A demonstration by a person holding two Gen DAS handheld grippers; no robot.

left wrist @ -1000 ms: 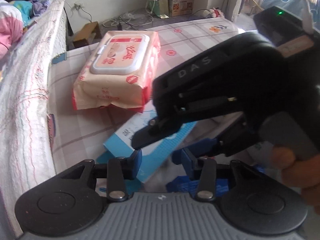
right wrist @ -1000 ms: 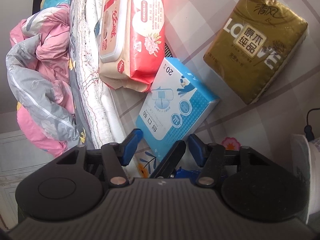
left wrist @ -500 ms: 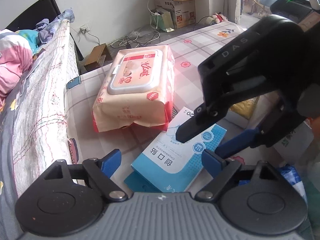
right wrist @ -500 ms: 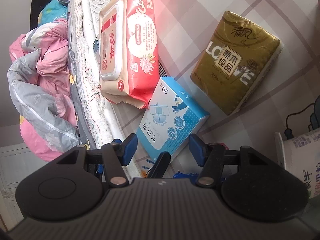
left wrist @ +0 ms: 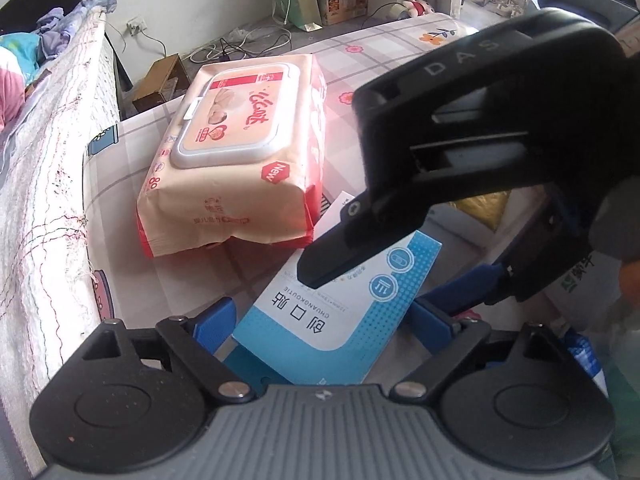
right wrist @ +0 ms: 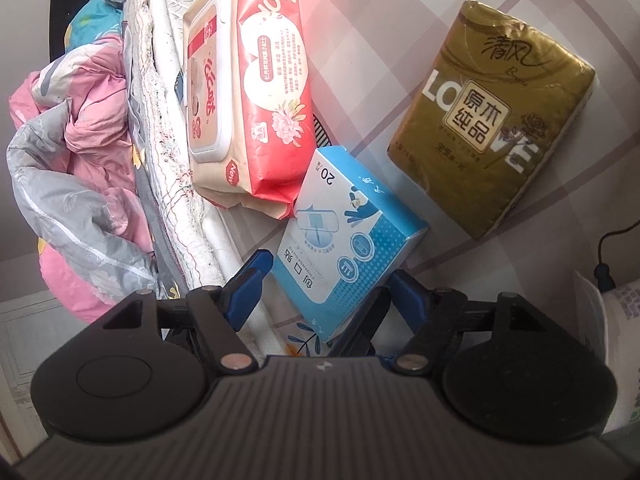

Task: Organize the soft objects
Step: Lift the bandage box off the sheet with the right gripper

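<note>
The flat blue-and-white cardboard plaster box [left wrist: 344, 312] lies on the checked bed sheet [right wrist: 400, 40] just beside the red-and-peach wet-wipe pack [left wrist: 236, 152], between the spread, still-opening jaws of both the left gripper [left wrist: 320, 320] and the right gripper [right wrist: 328, 284], neither pressing it, with the gold tissue pack [right wrist: 488, 132] nearby.

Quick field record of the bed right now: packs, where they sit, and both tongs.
surface: checked bedsheet
wet wipes pack: lying beside the mattress edge, lid facing sideways
blue plaster box: against the wipes pack's end, between both tongs
gold tissue pack: apart from the box, flat on the sheet
left tongs: opening, pads clear of the box
right tongs: opening, straddling the box, no grip visible
</note>
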